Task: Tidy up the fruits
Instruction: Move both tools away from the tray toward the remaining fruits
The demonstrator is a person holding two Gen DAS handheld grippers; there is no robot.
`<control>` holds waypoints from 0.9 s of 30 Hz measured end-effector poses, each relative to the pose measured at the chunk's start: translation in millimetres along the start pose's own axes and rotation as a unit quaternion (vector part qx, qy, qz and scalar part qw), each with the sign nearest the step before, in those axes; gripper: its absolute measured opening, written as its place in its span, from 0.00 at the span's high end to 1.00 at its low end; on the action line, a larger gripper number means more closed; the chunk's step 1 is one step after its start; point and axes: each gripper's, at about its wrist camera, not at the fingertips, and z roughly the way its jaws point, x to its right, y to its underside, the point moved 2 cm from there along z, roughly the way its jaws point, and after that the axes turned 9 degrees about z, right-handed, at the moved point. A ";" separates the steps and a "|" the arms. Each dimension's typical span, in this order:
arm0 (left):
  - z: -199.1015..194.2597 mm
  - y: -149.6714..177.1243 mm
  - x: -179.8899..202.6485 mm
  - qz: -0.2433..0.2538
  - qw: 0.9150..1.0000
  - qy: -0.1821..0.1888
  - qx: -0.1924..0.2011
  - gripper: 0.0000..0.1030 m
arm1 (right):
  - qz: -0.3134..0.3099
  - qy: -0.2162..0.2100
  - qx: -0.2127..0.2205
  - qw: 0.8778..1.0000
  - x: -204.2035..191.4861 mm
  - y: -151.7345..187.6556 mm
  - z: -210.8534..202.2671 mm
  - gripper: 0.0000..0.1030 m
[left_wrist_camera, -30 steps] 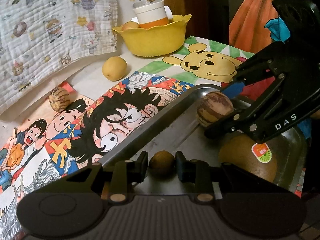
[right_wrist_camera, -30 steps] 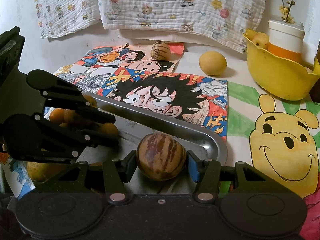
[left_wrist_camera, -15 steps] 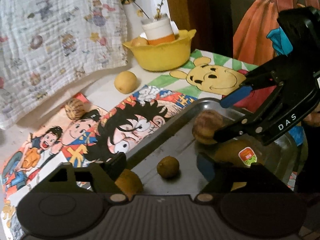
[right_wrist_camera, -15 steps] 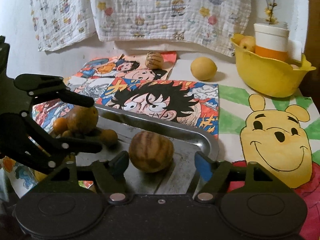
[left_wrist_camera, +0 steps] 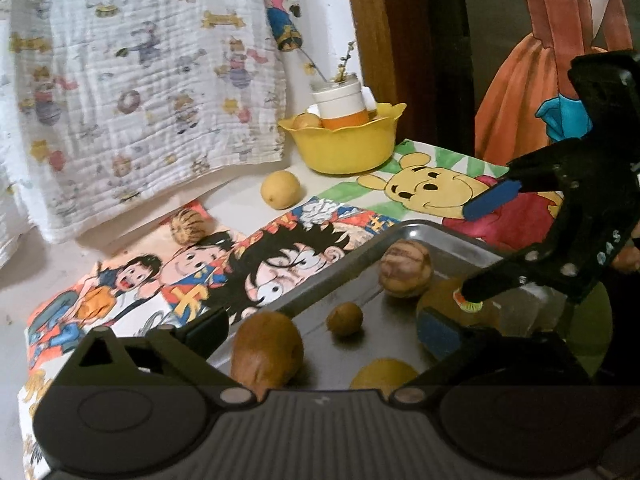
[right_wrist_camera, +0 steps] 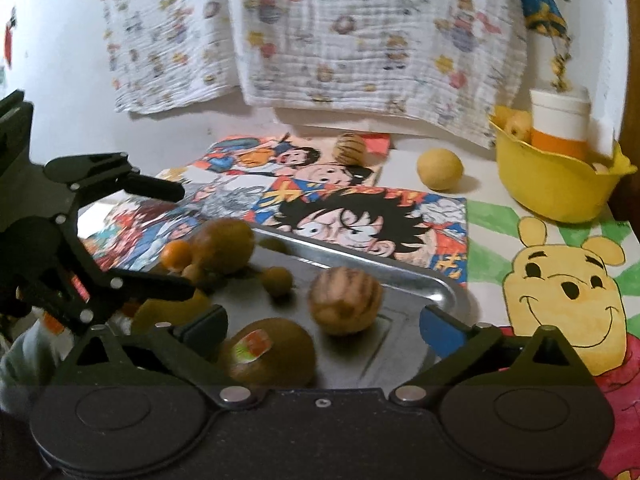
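A metal tray (left_wrist_camera: 440, 232) (right_wrist_camera: 360, 260) holds several fruits. A small round brown fruit (left_wrist_camera: 344, 319) (right_wrist_camera: 277, 280) lies free just beyond my left gripper (left_wrist_camera: 322, 330), whose jaws are opening wide with no pad touching it. A striped round fruit (right_wrist_camera: 346, 300) (left_wrist_camera: 405, 267) rests on the tray ahead of my right gripper (right_wrist_camera: 324, 324), which is also opening and touches nothing. Each gripper shows in the other's view, the right gripper (left_wrist_camera: 480, 246) and the left gripper (right_wrist_camera: 182, 240). A stickered brown fruit (right_wrist_camera: 272, 354) lies near the right fingers.
On the cartoon mat outside the tray lie a yellow fruit (left_wrist_camera: 280, 189) (right_wrist_camera: 440, 169) and a second striped fruit (left_wrist_camera: 187, 226) (right_wrist_camera: 350, 148). A yellow bowl (left_wrist_camera: 344, 148) (right_wrist_camera: 552, 188) with a white-and-orange jar stands at the back. A printed cloth hangs behind.
Both grippers opened and drew back and up from the tray. The left let go of the small brown fruit, the right let go of the striped fruit; both fruits stay on the tray.
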 end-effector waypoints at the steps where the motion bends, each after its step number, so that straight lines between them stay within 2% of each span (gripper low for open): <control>1: -4.0 3.2 -0.2 -0.003 1.000 -0.003 0.001 0.01 | -0.007 -0.002 -0.001 1.000 -4.3 2.3 -1.4 0.01; 9: -34.8 32.4 -3.6 -0.035 0.999 -0.012 -0.002 0.01 | -0.056 -0.003 -0.015 0.998 -39.0 26.3 -8.7 0.01; 15: -49.5 55.6 -3.1 -0.026 0.999 -0.017 -0.025 0.01 | -0.072 -0.004 -0.031 0.997 -60.1 38.1 -8.4 0.01; 22: -59.7 73.1 -4.3 -0.018 0.999 -0.018 -0.047 0.01 | -0.087 0.010 -0.049 0.995 -75.2 41.8 -3.8 0.01; 27: -61.8 79.3 -16.4 -0.035 0.998 -0.021 -0.056 0.01 | -0.089 0.011 -0.044 0.995 -81.7 36.8 -3.7 0.01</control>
